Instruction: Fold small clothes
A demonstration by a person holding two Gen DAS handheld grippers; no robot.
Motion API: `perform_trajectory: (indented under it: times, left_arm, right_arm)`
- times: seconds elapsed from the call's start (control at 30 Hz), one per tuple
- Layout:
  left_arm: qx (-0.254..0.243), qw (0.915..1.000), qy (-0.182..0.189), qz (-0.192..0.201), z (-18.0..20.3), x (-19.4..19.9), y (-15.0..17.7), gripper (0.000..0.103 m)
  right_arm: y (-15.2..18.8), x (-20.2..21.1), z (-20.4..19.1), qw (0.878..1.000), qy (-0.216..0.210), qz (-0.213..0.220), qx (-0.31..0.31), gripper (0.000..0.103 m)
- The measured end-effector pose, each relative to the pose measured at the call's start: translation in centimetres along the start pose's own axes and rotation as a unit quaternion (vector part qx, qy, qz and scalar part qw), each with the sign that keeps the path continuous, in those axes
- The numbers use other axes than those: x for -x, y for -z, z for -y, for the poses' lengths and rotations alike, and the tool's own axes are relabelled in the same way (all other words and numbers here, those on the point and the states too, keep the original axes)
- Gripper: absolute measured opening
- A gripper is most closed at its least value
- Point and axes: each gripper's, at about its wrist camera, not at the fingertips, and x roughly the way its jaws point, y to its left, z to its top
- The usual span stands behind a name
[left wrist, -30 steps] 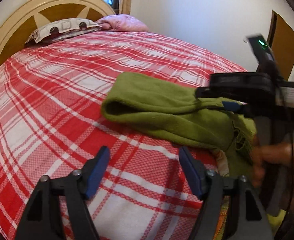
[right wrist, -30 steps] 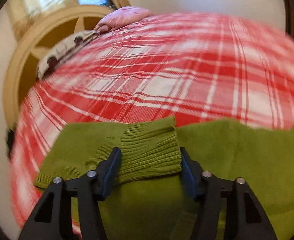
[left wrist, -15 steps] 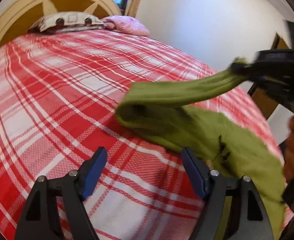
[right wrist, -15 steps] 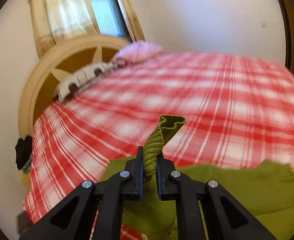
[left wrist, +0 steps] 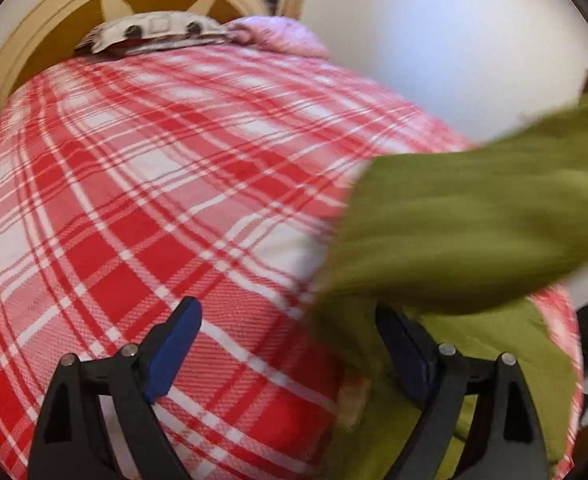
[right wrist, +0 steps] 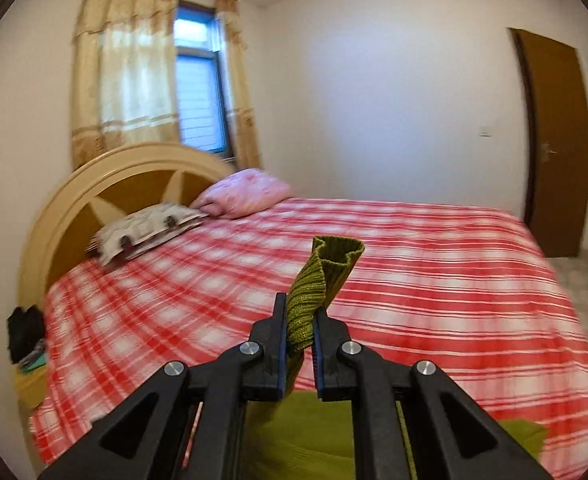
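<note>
A green knit sweater (left wrist: 473, 220) is lifted off the red plaid bed; its sleeve stretches up to the right, blurred, in the left wrist view, with the rest bunched low on the right. My right gripper (right wrist: 299, 320) is shut on the ribbed sleeve cuff (right wrist: 325, 276) and holds it high above the bed; more green cloth (right wrist: 313, 432) hangs below it. My left gripper (left wrist: 290, 336) is open and empty, low over the bedspread; its right finger (left wrist: 401, 344) is beside the sweater's edge.
The red and white plaid bedspread (left wrist: 134, 200) covers the bed. Two pillows (right wrist: 198, 216) lie by the cream headboard (right wrist: 106, 184). A curtained window is behind. A brown door (right wrist: 553, 140) is at the right. A nightstand with dark items (right wrist: 26, 336) stands at the left.
My right gripper closed on the cuff and rose high, pulling the sleeve up and to the right. The sweater slid right. My left gripper stayed open and moved closer to the sweater.
</note>
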Motion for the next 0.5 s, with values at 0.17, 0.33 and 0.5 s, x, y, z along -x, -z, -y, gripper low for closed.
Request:
perform_trajectory:
  times: [0.17,0.33,0.5]
  left_arm:
    - [-0.012,0.9997,-0.02,-0.012,-0.8,-0.7,0.8,0.095]
    - [-0.049,0.9986,-0.013,-0.016,0.4,0.4,1.6,0.095]
    - [-0.116,0.9931,-0.013,-0.014,1.9,1.3,3.2,0.095]
  right_arm:
    - [3.9,0.8,8.0,0.996,0.069,-0.035,-0.05,0.009]
    - [10.6,0.0,15.1,0.98,0.139,-0.09,-0.106,0.008]
    - [15.0,0.5,19.2,0.968,0.172,-0.123,-0.133,0.008]
